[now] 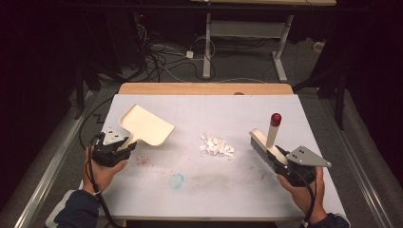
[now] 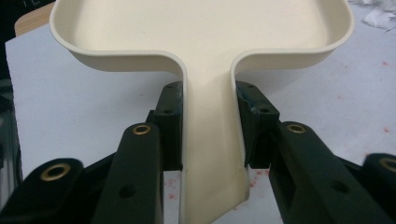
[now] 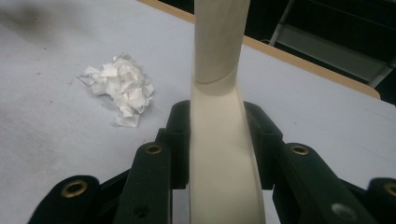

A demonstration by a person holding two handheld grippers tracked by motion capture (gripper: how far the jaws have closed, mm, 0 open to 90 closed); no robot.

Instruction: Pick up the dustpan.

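Apparently empty cream dustpan (image 1: 146, 125) in left gripper (image 1: 124, 145), paper scraps (image 1: 217, 145) nearby.

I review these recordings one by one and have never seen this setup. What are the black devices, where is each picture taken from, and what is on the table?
No robot here: a person holds a hand-operated two-jaw clamp in each hand. The high view looks down on the table from above the person's side. The other two pictures come from cameras riding on each clamp, looking along its black jaws.

The left gripper is clamped on the handle of a cream dustpan. The right gripper is clamped on a cream brush with a red-tipped handle; its handle rises between the jaws in the right gripper view.

Between them on the pale mat lies a small pile of white paper scraps, beside faint red and blue stains.
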